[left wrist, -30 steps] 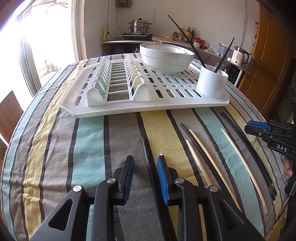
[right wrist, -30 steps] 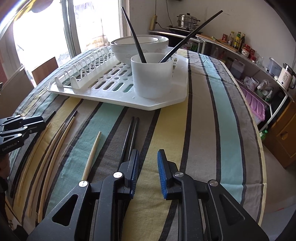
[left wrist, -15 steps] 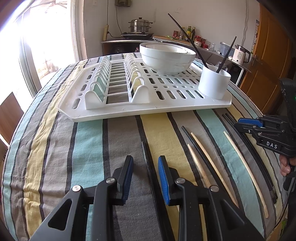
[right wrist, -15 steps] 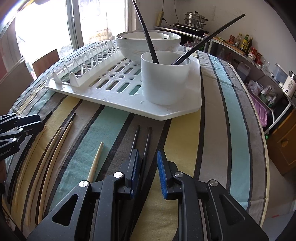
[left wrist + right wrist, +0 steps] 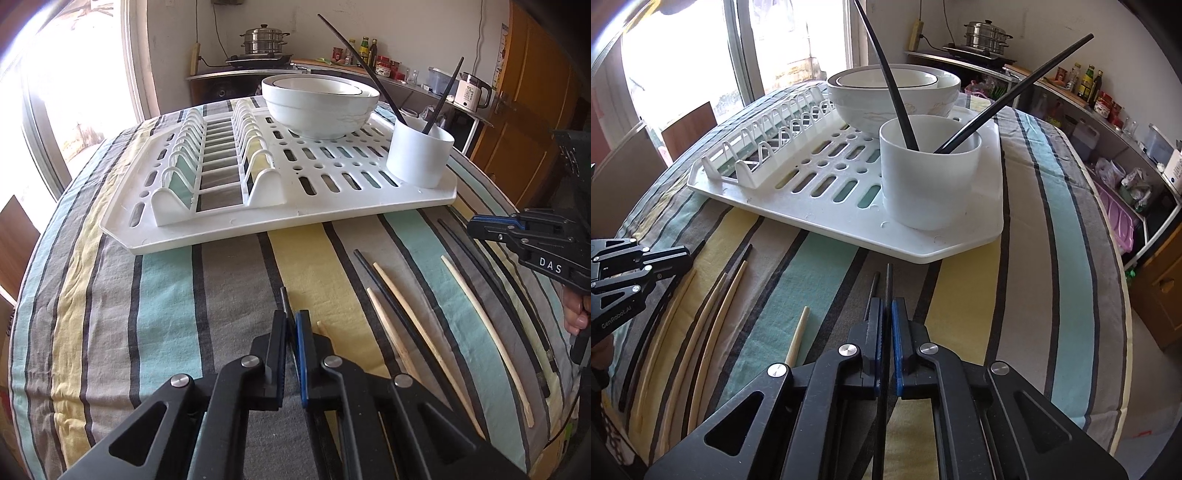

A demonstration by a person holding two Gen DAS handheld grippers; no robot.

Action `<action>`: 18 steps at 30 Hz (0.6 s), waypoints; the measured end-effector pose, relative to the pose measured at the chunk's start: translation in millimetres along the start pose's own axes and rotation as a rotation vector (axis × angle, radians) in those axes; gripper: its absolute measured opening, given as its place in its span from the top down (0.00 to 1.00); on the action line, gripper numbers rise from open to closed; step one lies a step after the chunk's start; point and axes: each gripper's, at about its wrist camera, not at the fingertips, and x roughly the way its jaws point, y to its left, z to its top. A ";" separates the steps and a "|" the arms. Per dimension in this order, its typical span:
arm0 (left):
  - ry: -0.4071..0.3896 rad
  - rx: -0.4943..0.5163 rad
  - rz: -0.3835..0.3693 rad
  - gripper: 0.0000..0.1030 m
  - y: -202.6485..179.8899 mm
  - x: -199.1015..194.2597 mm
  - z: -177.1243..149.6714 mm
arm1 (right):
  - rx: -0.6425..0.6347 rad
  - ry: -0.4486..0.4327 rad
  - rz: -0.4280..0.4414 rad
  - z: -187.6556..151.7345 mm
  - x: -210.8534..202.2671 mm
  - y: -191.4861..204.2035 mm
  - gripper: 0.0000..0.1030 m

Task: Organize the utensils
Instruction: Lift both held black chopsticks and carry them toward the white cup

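Both claws closed since earlier, left gripper clamped on thin black chopstick, right gripper clamped on another black chopstick, tips protruding forward.

Both fisheyes ride low over the striped table, looking forward along their own fingers toward the white dish rack. Left view faces it from near the middle; right view sits close by the white cup. Both share rack, cup and stacked bowls.

Black chopstick mostly hidden between left gripper's fingers; counter bottles too small to identify.
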 end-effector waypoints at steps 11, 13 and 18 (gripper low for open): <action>-0.156 -0.008 -0.019 0.96 5.0 -67.4 26.1 | 0.050 -0.197 0.011 11.6 -69.3 -7.7 0.96; -0.194 -0.014 -0.023 0.96 7.0 -84.0 32.5 | 0.060 -0.241 0.011 13.9 -84.4 -8.6 0.96; -0.300 -0.035 -0.024 0.97 13.4 -126.0 46.0 | 0.081 -0.348 0.011 17.5 -120.8 -9.1 0.96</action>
